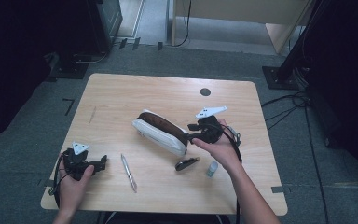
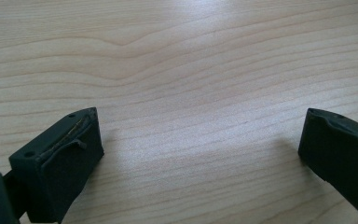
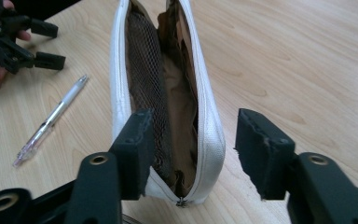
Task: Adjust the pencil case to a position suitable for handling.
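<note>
A white zip pouch (image 1: 161, 133) with a brown lining lies unzipped in the middle of the table. My right gripper (image 1: 192, 132) is at its right end, open. In the right gripper view the pouch (image 3: 168, 93) gapes toward me, its near end between the jaws of the right gripper (image 3: 193, 121): one jaw stands at the open mouth, the other clear of the white side. A clear pen (image 1: 129, 172) lies left of the pouch's near end. My left gripper (image 1: 103, 162) rests at the front left, open, and the left gripper (image 2: 200, 126) has bare wood between its jaws.
A small dark oblong object (image 1: 186, 164) and a short pale cylinder (image 1: 212, 168) lie just below my right hand. A black round spot (image 1: 205, 92) marks the table's far side. The wooden table (image 1: 121, 93) has bare room at back and left.
</note>
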Available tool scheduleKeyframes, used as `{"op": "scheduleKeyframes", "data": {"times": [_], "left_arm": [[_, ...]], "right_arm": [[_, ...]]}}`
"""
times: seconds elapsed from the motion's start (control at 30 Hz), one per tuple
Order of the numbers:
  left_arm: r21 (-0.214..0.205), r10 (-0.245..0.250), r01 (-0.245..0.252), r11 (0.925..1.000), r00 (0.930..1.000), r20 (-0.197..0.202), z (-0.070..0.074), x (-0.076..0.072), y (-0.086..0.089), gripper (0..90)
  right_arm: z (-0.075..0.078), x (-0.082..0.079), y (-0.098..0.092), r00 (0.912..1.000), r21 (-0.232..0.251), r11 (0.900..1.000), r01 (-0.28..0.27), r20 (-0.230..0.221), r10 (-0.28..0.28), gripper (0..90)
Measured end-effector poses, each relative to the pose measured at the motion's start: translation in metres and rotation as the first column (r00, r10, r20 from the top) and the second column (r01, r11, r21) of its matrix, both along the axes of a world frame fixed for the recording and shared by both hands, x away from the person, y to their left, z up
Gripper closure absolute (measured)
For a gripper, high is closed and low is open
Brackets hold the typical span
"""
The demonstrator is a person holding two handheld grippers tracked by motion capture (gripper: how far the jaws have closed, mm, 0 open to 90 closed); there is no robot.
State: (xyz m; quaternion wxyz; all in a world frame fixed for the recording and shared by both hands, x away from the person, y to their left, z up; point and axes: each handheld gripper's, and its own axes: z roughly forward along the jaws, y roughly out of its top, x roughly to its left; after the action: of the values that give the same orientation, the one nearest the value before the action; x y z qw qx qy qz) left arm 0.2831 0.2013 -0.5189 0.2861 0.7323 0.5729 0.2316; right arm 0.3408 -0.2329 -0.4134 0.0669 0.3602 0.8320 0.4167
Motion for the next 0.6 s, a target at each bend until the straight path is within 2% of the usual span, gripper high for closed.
{"op": "scheduleKeyframes", "data": {"times": [0.2, 0.6], "left_arm": [[0.000, 0.001, -0.001, 1.0000, 1.0000, 0.001, 0.000, 0.000, 0.000, 0.0], [-0.001, 0.000, 0.000, 1.0000, 1.0000, 0.000, 0.000, 0.000, 0.000, 0.0]], "right_arm": [[0.008, -0.008, -0.008, 0.9990, 0.026, 0.9994, 0.022, 0.038, -0.023, 37.6], [0.012, -0.036, -0.035, 0.9921, 0.054, 0.9955, 0.078, 0.094, -0.083, 31.5]]}}
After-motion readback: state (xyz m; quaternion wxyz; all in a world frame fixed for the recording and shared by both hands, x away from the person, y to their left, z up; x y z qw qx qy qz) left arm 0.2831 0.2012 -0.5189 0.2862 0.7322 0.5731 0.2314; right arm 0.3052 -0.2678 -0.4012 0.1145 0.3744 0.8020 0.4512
